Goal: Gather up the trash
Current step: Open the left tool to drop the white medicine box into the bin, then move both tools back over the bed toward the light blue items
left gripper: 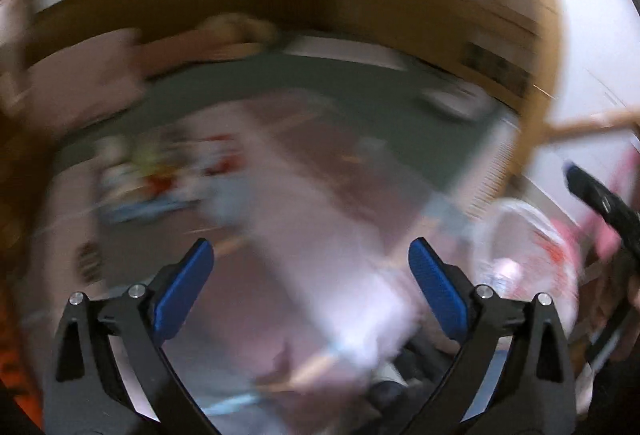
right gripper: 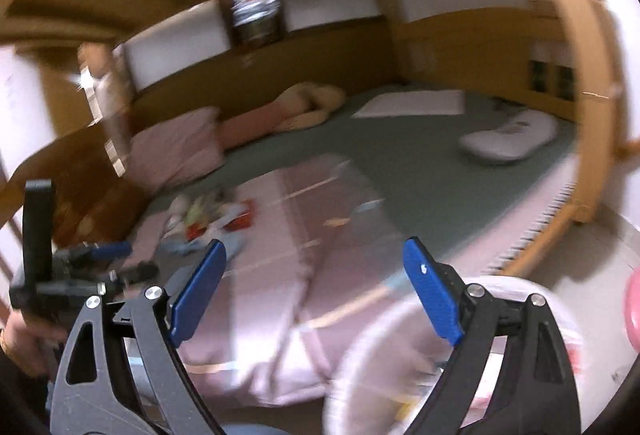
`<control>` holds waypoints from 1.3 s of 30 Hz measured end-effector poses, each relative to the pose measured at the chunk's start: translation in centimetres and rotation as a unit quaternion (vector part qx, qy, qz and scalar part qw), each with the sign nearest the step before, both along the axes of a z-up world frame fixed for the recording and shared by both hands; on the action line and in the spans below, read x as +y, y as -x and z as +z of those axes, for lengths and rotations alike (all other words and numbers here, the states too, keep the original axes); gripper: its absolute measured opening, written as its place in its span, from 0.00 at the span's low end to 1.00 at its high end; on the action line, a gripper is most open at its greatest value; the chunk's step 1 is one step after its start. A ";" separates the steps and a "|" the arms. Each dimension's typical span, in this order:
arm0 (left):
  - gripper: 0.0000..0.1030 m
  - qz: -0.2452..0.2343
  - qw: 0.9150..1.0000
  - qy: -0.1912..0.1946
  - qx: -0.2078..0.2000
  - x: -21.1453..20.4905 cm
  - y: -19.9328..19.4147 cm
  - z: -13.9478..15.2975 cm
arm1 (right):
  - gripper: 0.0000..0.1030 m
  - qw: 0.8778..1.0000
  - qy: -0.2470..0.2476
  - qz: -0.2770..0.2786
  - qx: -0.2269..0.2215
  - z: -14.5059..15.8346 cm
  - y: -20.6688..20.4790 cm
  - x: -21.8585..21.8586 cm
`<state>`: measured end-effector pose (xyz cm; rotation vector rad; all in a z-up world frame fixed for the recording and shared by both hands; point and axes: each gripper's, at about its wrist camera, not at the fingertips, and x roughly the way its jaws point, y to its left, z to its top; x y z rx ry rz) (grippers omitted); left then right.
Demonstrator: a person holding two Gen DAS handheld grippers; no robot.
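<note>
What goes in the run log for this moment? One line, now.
left tool: open, empty | right tool: open, empty | trash pile: on pink quilt, uncollected | white bag: beside bed, below right tool

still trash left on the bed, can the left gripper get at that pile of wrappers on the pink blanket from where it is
Probably yes. The left gripper is open with nothing between its pads, and the pile of wrappers lies exposed on the pink blanket, ahead and to its left. Nothing visible blocks the way, though blur hides detail.

blurred: trash pile [right gripper: 208,219] items unidentifiable | cut off: white bag [right gripper: 400,367] by bottom edge
</note>
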<state>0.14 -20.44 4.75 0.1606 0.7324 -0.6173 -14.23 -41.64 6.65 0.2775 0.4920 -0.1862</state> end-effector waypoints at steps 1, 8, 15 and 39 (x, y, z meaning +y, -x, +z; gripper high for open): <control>0.95 0.023 1.000 0.002 -0.002 1.7 -0.9 0.0 | 0.86 1.000 0.002 0.023 0.001 0.0 -2.0 1.6; 0.96 0.202 0.979 0.014 -0.020 14.7 -6.3 -1.8 | 0.85 0.990 0.029 0.136 0.011 0.6 -14.3 11.7; 0.96 0.239 0.971 0.007 0.002 17.4 -7.8 -3.5 | 0.85 0.986 0.073 0.146 0.017 -2.2 -20.0 15.9; 0.96 0.200 0.980 0.014 0.014 15.1 -7.1 -4.7 | 0.86 0.985 0.033 0.153 0.073 -5.1 -21.3 16.1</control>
